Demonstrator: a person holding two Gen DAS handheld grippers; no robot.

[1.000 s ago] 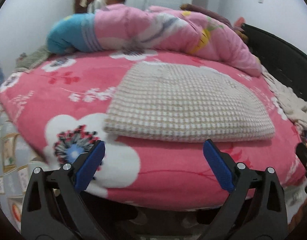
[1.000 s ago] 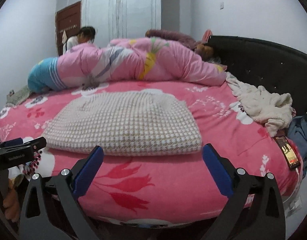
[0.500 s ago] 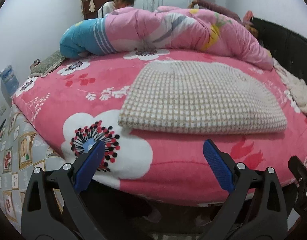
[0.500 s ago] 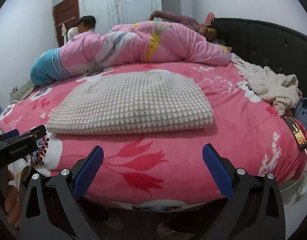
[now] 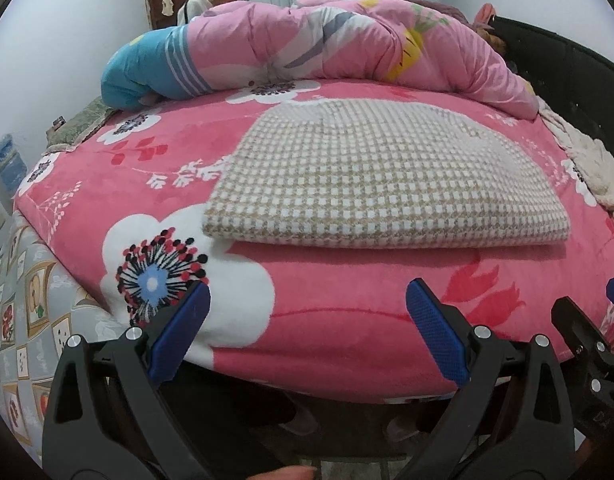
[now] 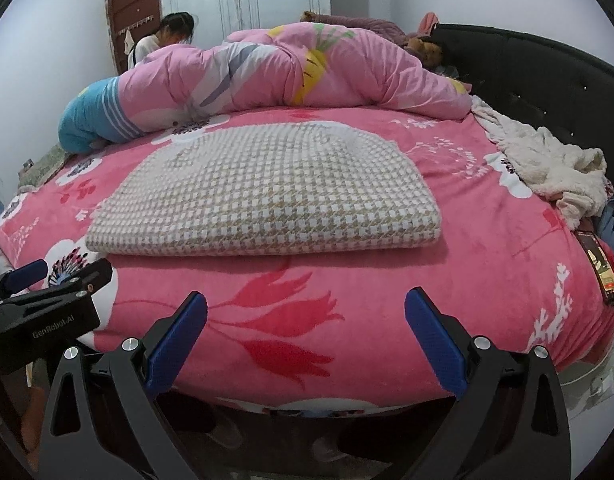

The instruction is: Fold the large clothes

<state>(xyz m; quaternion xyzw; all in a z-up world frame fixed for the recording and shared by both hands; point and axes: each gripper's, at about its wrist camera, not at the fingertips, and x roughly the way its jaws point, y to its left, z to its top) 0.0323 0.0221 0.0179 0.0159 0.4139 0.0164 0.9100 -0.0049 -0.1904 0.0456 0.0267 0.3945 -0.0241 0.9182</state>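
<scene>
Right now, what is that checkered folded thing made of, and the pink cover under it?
The checkered garment looks like thick woven or knitted cloth: a matte, nubby beige-and-white houndstooth. The pink bed cover looks like soft plush fleece, with a faint velvety sheen.

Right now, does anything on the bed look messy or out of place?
The checked garment lies folded flat. The cream fleece is crumpled by the headboard, and a dark packet hangs over the bed's right edge.

both claws, left claw [image 5: 307, 320] and right claw [image 6: 306, 322], gape wide, holding nothing.
</scene>
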